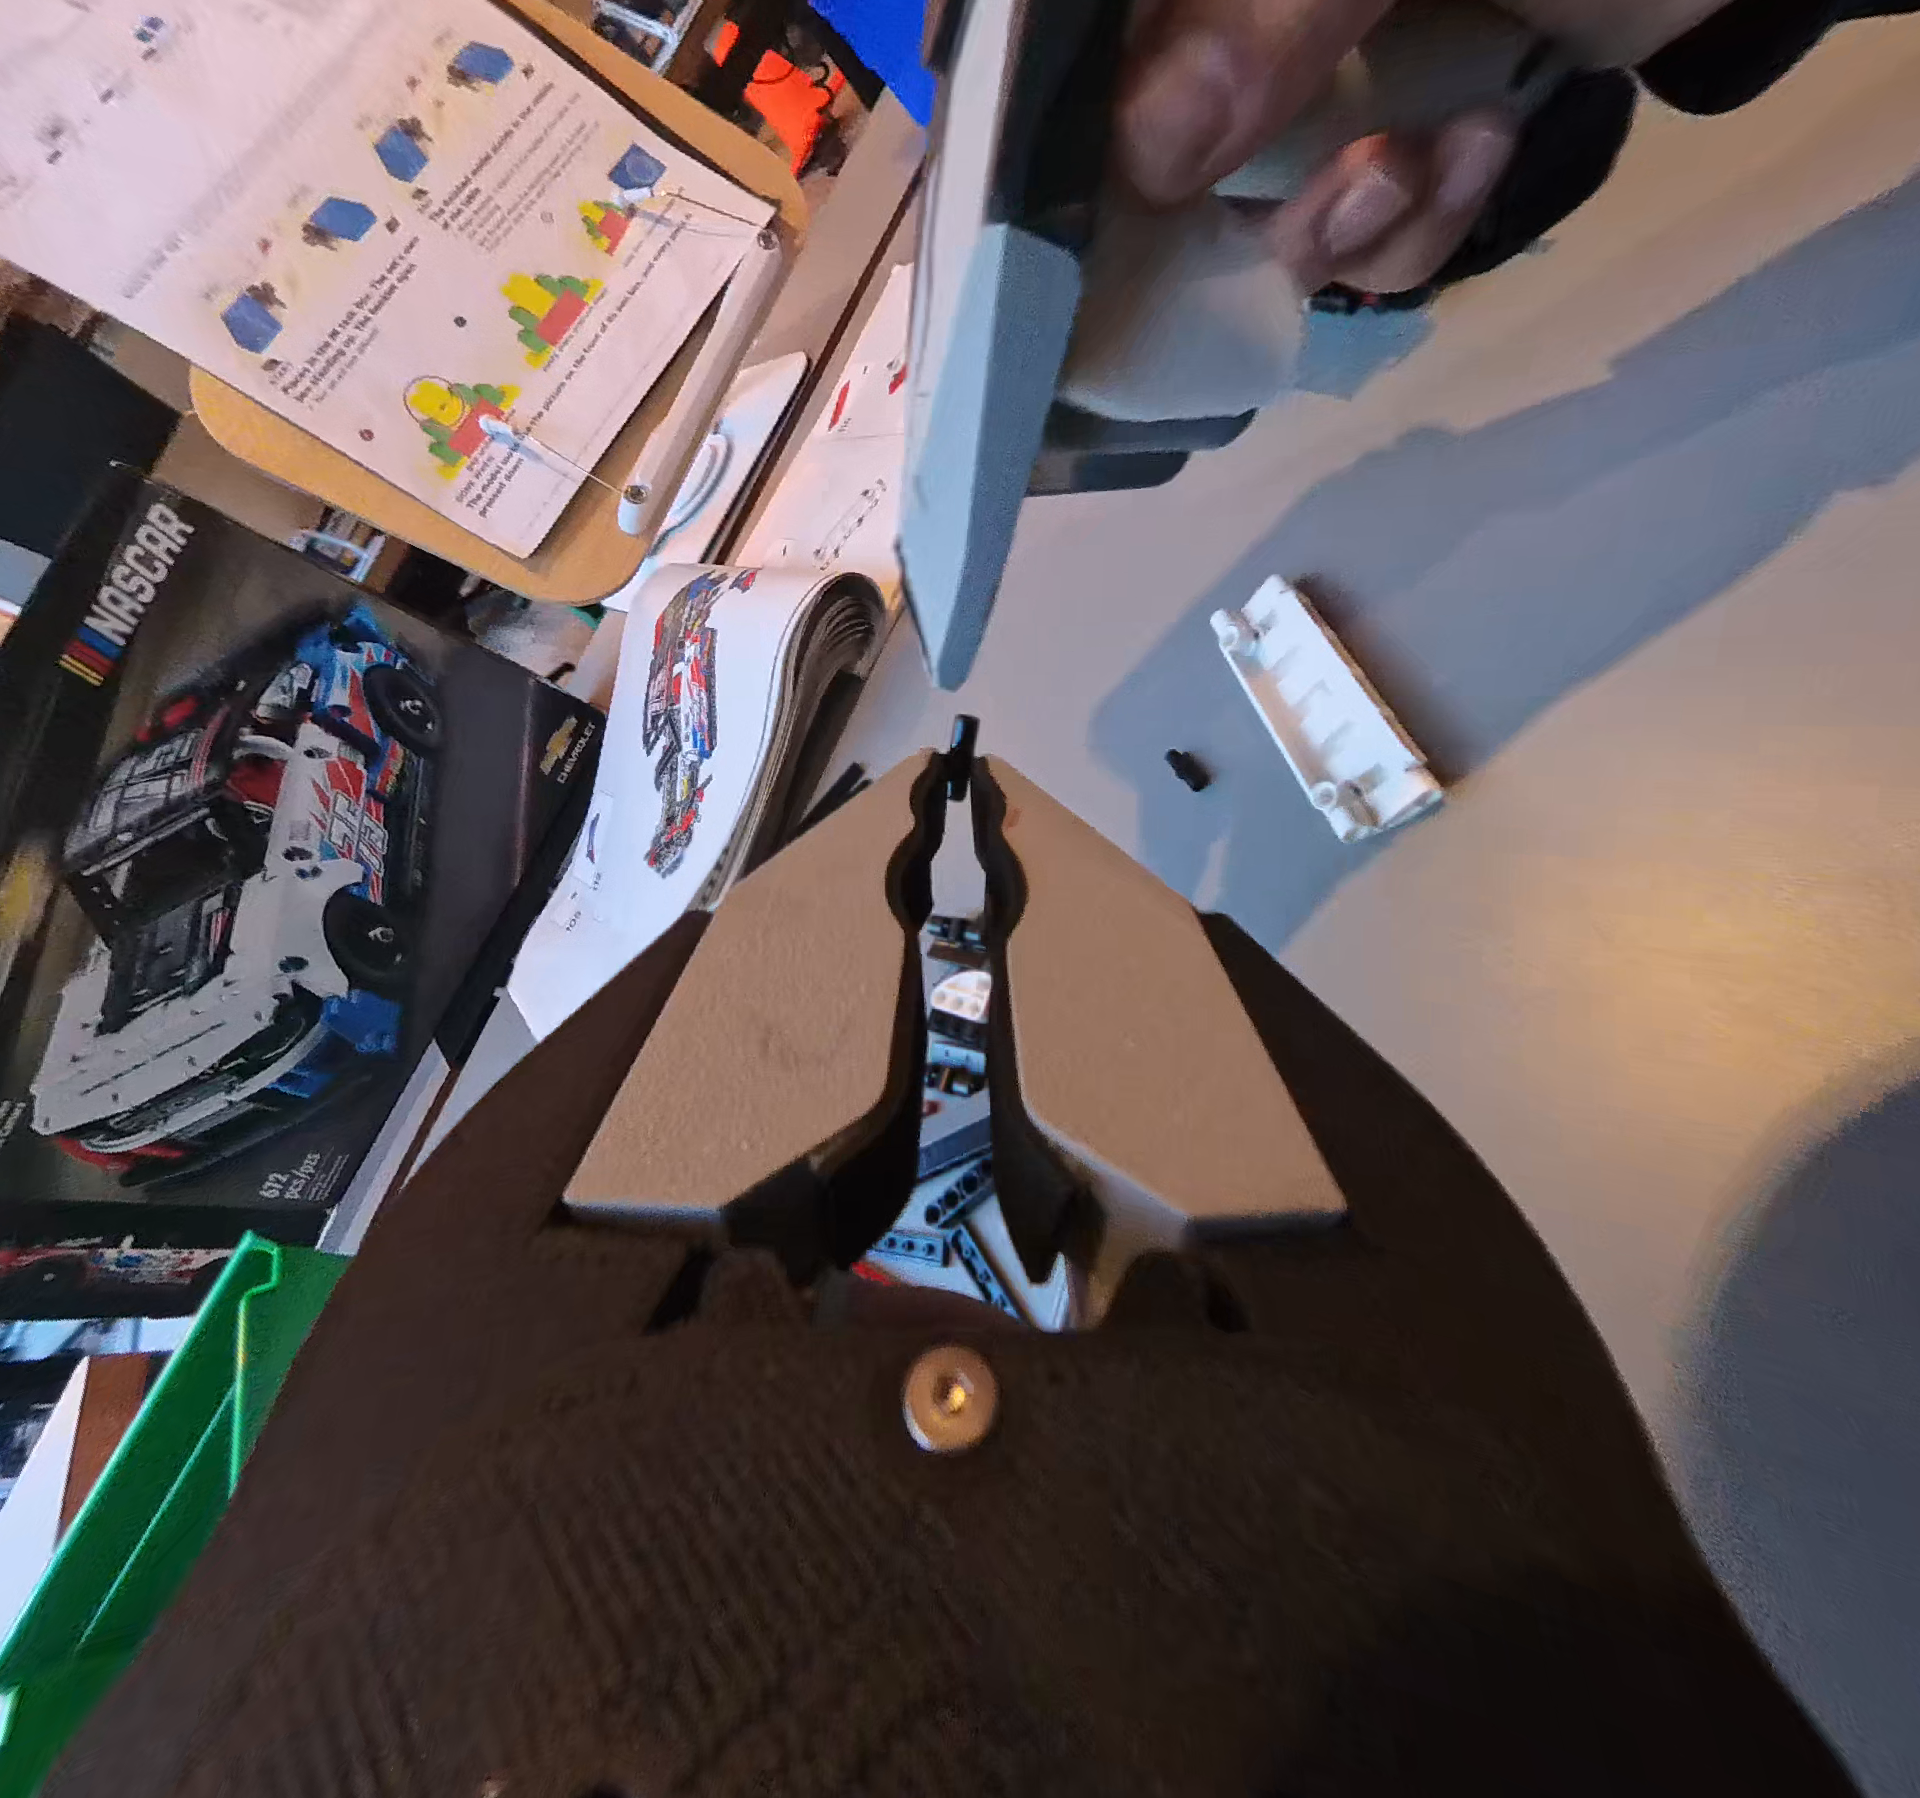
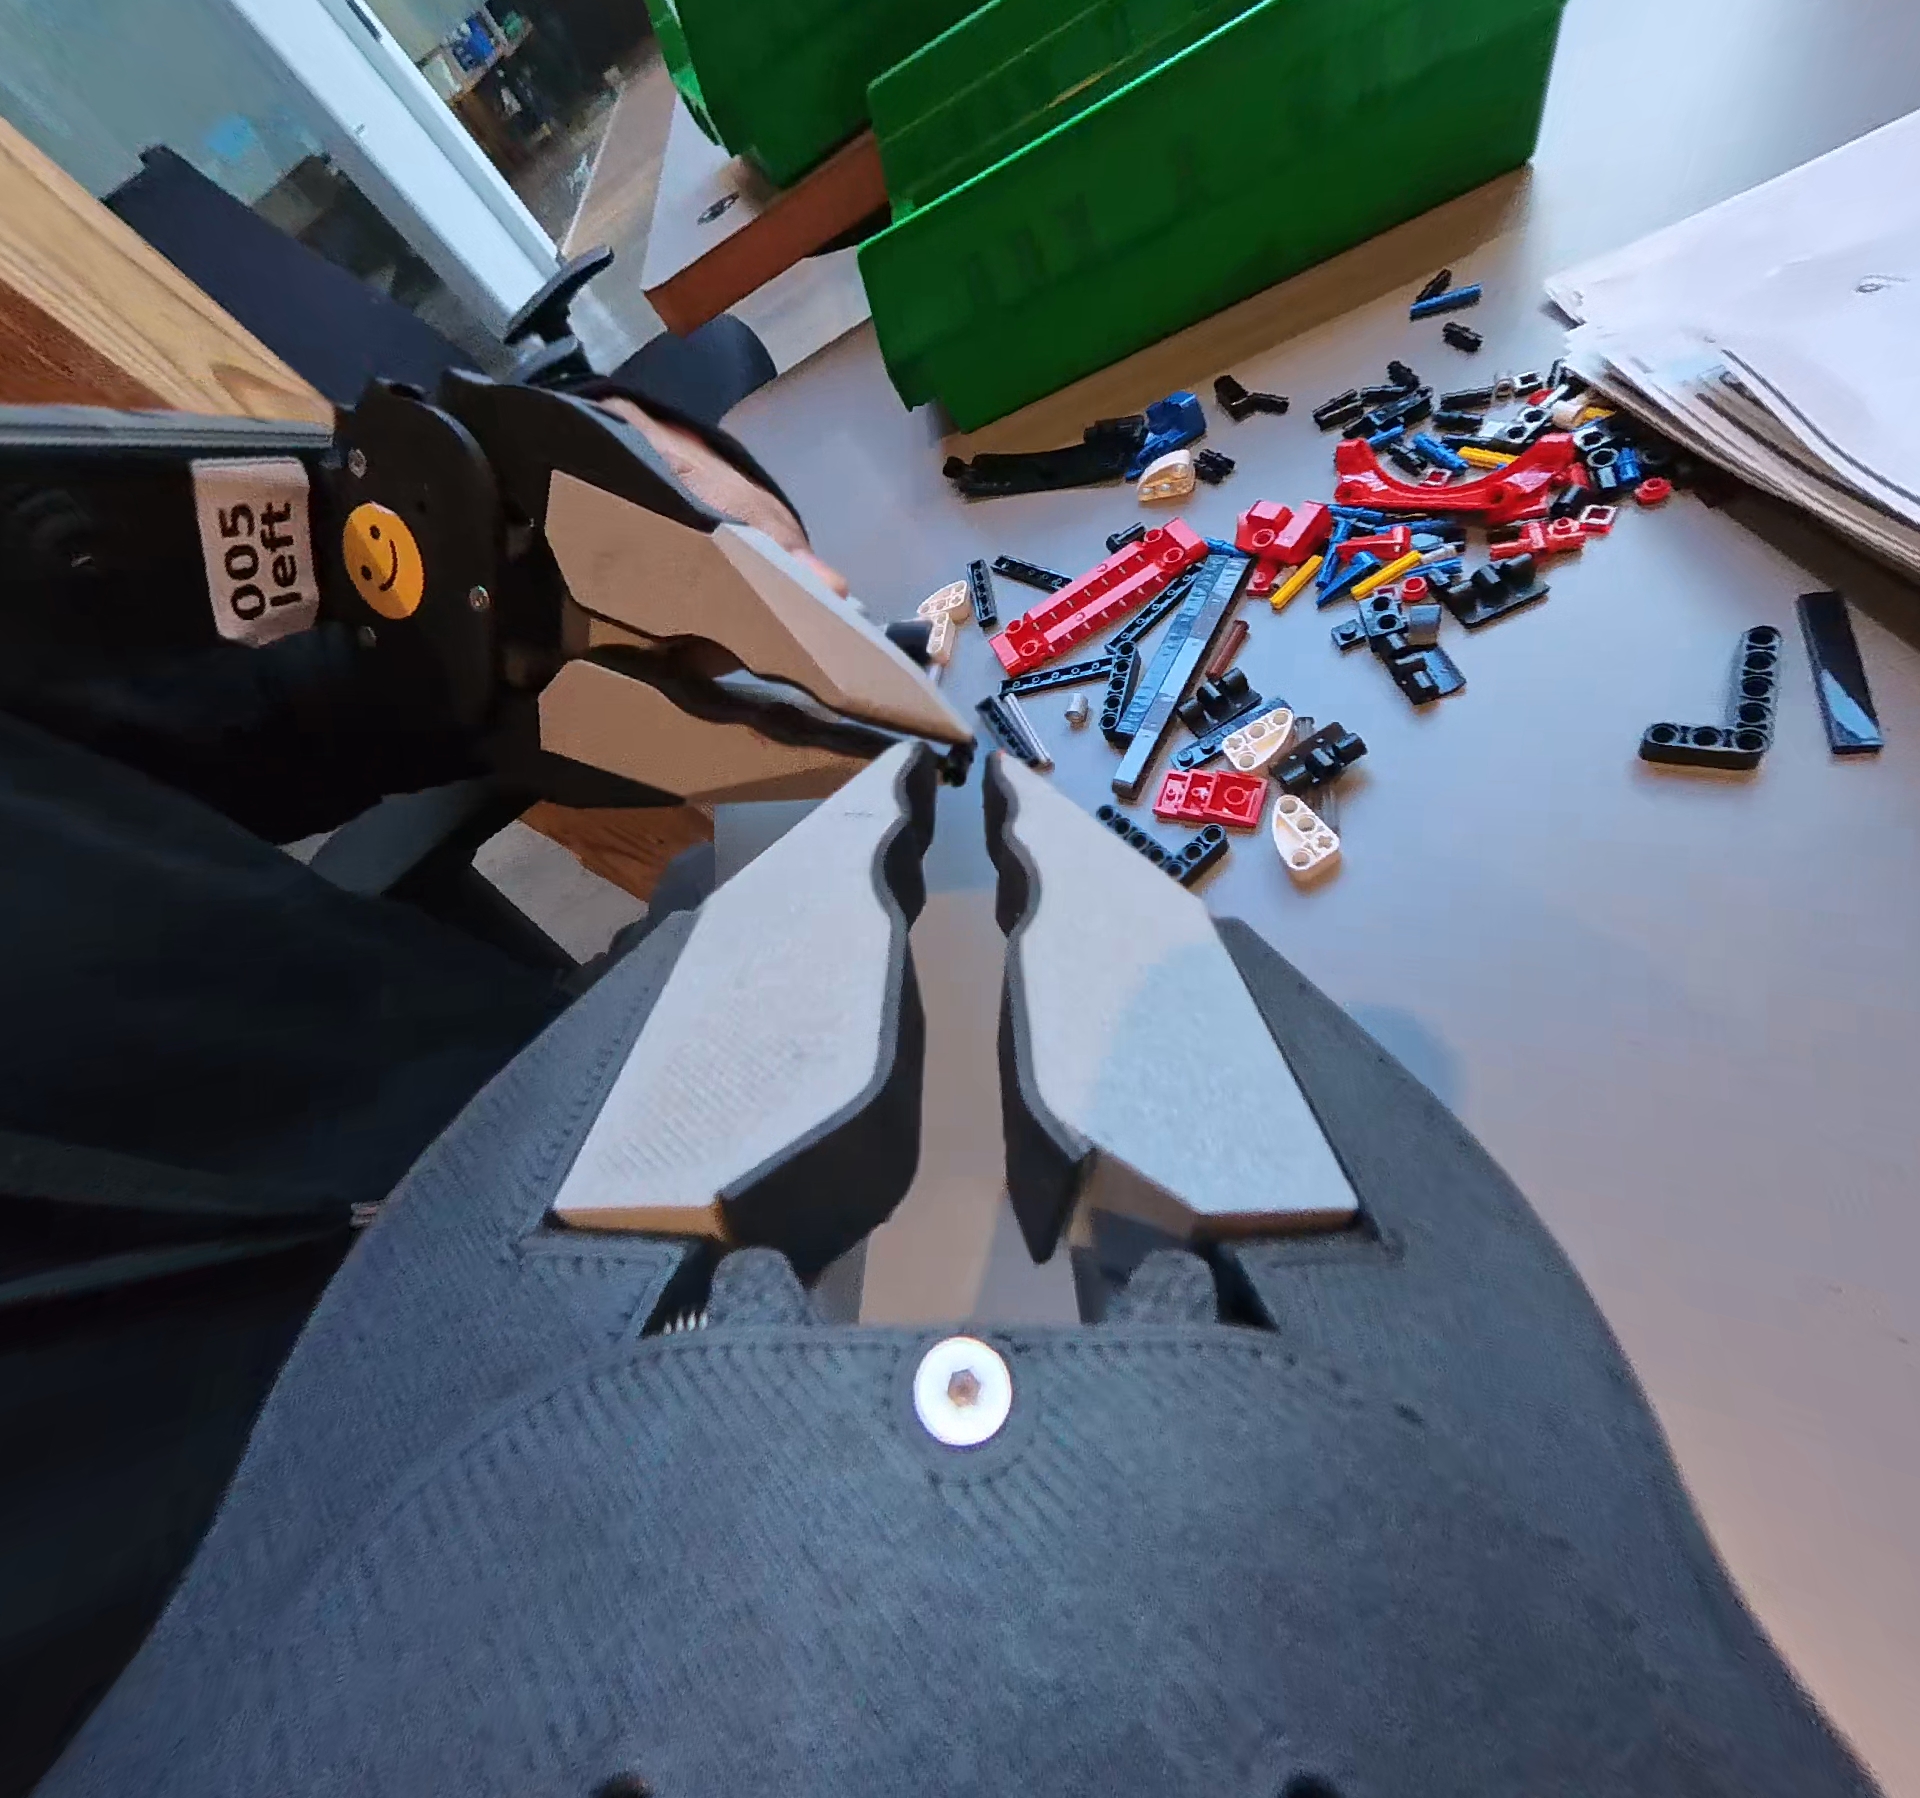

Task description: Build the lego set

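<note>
While the left gripper [image 1: 961, 772] pinches a small black pin [image 1: 962, 749] at its tips, the right gripper [image 2: 961, 769] stands narrowly parted, empty, touching-close to it. Loose pin [image 1: 1188, 769] and white ribbed panel [image 1: 1325, 722] lie at 3 o'clock; parts pile [image 2: 1351, 585] at 1 o'clock.

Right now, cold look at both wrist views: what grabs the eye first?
The two grippers meeting tip to tip: the left gripper pinches a small black pin, with the right gripper slightly parted right at it. Next, the bright scatter of loose pieces on the grey table, in front of the green bins. In the left wrist view, the set's box with a race car pictured lies at left, and a white panel lies alone at right.
</note>
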Demonstrator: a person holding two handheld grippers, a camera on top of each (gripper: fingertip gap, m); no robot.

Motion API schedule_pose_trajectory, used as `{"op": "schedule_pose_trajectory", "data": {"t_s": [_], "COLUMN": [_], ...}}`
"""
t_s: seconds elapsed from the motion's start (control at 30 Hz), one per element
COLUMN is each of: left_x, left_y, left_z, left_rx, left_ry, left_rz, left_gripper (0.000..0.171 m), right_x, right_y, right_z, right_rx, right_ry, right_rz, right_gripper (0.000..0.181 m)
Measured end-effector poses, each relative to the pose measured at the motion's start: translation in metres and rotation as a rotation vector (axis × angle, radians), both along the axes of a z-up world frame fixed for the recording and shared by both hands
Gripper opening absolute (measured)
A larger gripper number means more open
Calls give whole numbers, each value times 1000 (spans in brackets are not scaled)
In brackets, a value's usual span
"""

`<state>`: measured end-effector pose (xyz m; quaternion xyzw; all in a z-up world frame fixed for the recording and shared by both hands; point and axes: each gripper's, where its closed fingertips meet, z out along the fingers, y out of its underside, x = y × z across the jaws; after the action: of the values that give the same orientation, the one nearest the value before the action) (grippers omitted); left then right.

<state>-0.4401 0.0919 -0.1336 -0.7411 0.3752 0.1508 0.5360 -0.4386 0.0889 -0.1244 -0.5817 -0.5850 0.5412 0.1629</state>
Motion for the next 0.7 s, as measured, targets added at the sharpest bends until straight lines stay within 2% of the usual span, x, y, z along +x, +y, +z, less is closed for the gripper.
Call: {"op": "schedule_pose_trajectory", "data": {"t_s": [0.17,0.33,0.43,0.53,0.6,0.7], "left_x": [2,2,2,-9,-20,-39], "left_y": [-3,-5,-6,-8,-11,-17], "left_z": [0,2,2,4,0,-10], "left_rx": [25,36,19,-18,-71,-138], "left_ry": [26,28,-33,-146,-243,-346], "left_rz": [11,21,28,73,111,176], "left_gripper": [0,0,0,4,6,8], "right_x": [-1,-5,-4,2,10,24], "right_y": [-8,-12,-6,22,45,57], "right_z": [-7,-8,-13,-33,-57,-93], "right_rx": [20,32,78,231,335,347], "right_ry": [-39,-38,-63,-152,-265,-452], "right_rz": [26,32,10,-65,-110,-82], "right_gripper": [10,2,2,2,2,2]}}
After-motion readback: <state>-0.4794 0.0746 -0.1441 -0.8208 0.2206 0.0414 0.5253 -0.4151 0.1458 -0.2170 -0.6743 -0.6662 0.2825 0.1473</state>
